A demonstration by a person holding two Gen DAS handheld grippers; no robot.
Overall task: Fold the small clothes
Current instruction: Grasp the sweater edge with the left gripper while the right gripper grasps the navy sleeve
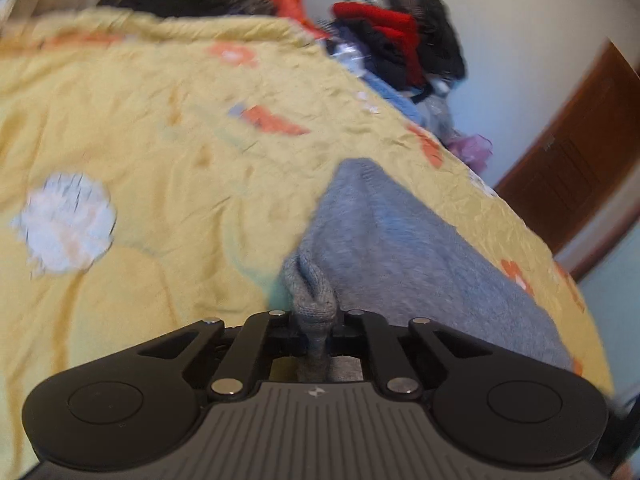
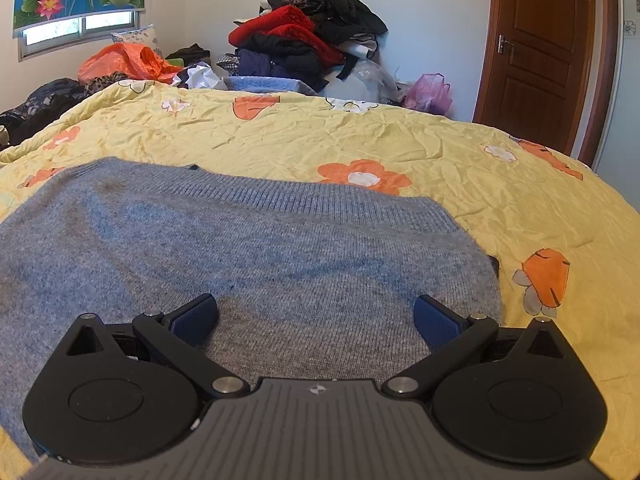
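left gripper [image 1: 316, 334] clamped on grey sweater [image 2: 248, 248]; right gripper [image 2: 316, 316] spread wide above it

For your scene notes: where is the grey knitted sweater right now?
The grey sweater lies on the yellow floral bedspread, under the open right gripper; the left gripper pinches its edge.

Sweater [image 2: 248, 248] fuzzy grey knit; quilt [image 2: 440, 152] crinkled cloth
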